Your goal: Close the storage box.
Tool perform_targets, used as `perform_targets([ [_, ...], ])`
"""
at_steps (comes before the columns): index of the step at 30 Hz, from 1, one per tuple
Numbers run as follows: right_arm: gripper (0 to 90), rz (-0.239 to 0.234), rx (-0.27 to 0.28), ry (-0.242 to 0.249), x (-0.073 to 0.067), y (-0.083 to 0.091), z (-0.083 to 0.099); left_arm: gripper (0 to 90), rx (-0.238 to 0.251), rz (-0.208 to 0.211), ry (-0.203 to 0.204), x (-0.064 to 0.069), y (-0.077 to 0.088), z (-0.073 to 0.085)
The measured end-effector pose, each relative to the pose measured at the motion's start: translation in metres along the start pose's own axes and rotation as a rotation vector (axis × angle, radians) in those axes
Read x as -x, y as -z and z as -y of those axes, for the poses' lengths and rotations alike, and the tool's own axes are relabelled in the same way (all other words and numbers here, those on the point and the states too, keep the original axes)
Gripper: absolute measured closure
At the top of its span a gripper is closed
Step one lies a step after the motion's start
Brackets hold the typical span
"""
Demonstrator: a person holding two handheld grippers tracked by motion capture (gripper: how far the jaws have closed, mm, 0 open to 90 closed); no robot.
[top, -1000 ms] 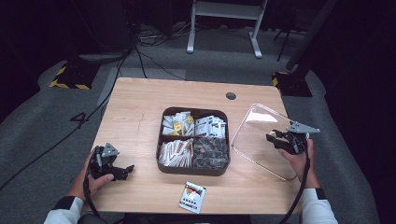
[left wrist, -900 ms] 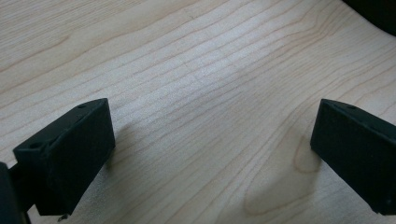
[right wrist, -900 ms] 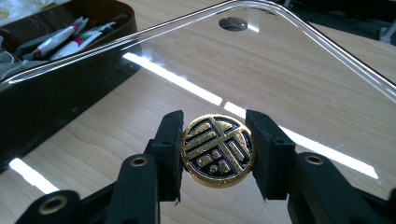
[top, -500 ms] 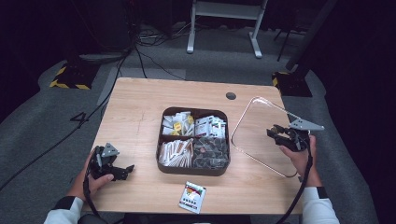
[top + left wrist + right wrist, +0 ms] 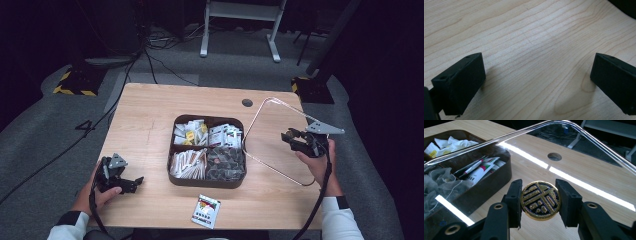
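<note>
From above, we hold the clear lid (image 5: 280, 140) tilted right of the tea tray (image 5: 207, 182); our right gripper (image 5: 295, 140) clamps its gold knob (image 5: 540, 200) squarely, tray lying left; left gripper (image 5: 536, 82) rests agape on the table (image 5: 529, 37)

The box (image 5: 207, 180) sits in the middle of the table (image 5: 150, 115) and blocks the way across. The clear lid (image 5: 272, 135) stands tilted just beside it on the right. The left side and far edge are bare wood.
</note>
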State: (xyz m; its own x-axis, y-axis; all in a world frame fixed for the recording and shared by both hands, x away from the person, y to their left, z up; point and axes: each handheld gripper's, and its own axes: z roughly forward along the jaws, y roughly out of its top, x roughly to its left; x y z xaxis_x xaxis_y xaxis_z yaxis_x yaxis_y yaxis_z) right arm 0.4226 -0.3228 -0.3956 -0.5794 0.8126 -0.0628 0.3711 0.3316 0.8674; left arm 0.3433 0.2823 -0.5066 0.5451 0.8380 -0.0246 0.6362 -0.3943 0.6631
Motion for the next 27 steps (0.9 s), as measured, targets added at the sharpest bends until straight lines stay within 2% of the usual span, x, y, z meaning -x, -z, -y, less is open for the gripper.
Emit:
perform_targets([
  [10,59.5,-0.024,0.003,0.029,-0.014,-0.009,-0.014,0.0,0.0,0.001,0.0,0.0,0.0,0.0],
  [27,59.5,-0.093,0.015,0.077,-0.042,-0.031,-0.035,0.0,0.0,0.002,0.002,0.0,0.0,0.0],
])
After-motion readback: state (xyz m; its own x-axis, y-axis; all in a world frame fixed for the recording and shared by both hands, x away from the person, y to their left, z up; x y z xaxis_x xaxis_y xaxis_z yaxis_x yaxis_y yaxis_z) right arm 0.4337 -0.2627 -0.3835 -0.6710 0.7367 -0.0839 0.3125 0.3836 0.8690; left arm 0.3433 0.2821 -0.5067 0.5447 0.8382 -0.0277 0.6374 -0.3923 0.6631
